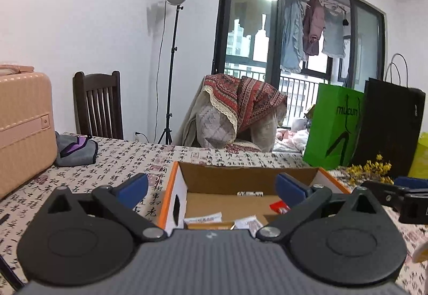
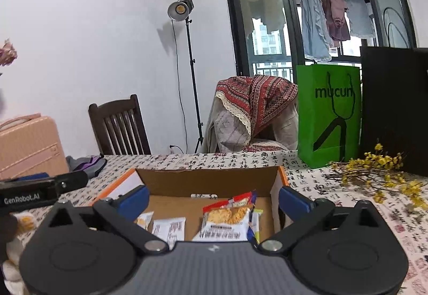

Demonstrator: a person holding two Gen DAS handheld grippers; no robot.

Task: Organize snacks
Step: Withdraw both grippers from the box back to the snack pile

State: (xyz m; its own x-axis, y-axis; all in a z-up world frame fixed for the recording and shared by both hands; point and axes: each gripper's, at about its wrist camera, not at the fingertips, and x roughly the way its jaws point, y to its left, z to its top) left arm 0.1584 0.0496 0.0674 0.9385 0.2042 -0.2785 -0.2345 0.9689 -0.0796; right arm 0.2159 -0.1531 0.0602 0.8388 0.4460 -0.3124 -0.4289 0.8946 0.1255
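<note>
Right wrist view has both the right gripper (image 2: 212,200) and left gripper (image 1: 211,189) spread wide and empty over the cardboard box (image 2: 208,181), and the snack packets (image 2: 227,222) look light and crinkly, probably easiest pinched by a sealed edge.

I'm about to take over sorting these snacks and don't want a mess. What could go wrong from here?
1. The snack packets lean loosely in the cardboard box; a careless reach could topple them.
2. The yellow flower sprigs lie close to the box's right side, so the open right gripper might snag them.
3. The left gripper, also open, works nearby; the two could collide.
</note>
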